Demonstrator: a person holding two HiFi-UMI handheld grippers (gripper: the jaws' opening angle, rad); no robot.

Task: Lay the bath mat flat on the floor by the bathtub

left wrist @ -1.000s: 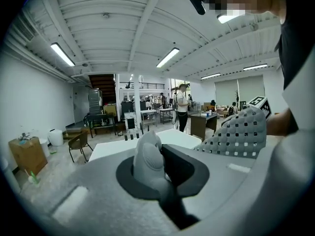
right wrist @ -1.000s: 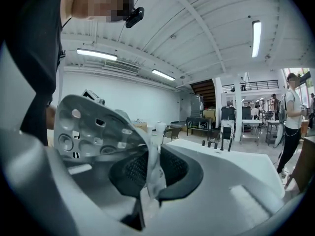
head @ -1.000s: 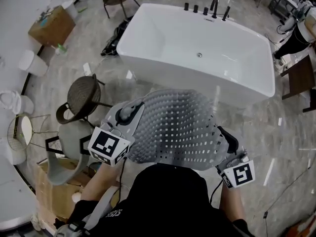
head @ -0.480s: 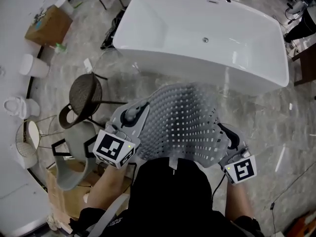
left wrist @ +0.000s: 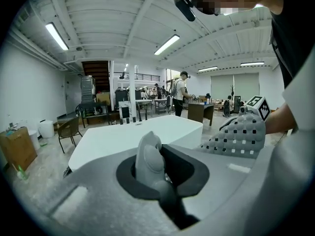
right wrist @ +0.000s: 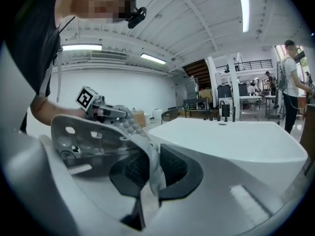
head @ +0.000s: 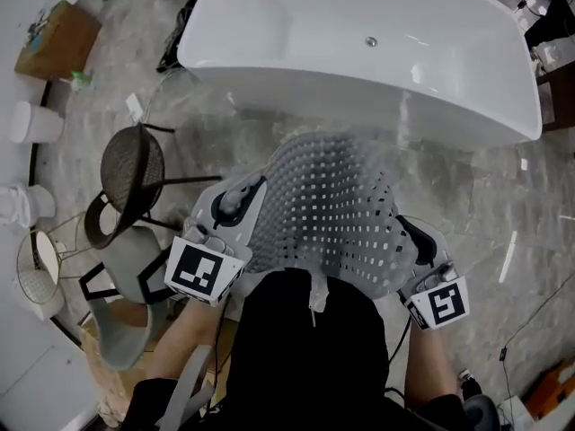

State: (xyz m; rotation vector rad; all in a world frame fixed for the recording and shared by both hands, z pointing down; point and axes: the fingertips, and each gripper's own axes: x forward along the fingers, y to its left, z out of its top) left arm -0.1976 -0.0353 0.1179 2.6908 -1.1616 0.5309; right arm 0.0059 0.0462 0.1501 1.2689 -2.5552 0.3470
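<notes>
The bath mat (head: 332, 214) is grey with a regular grid of small pale squares. The bathtub (head: 296, 83) is plain white. The floor (head: 476, 187) is grey and marbled. The left gripper (head: 235, 197) and right gripper (head: 415, 238) are light grey, and their cubes carry black-and-white square markers.

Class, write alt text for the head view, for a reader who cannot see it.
From above: a person holds a grey perforated bath mat spread between the left gripper and right gripper, over the marble floor beside a white bathtub. A dark chair stands left.
</notes>
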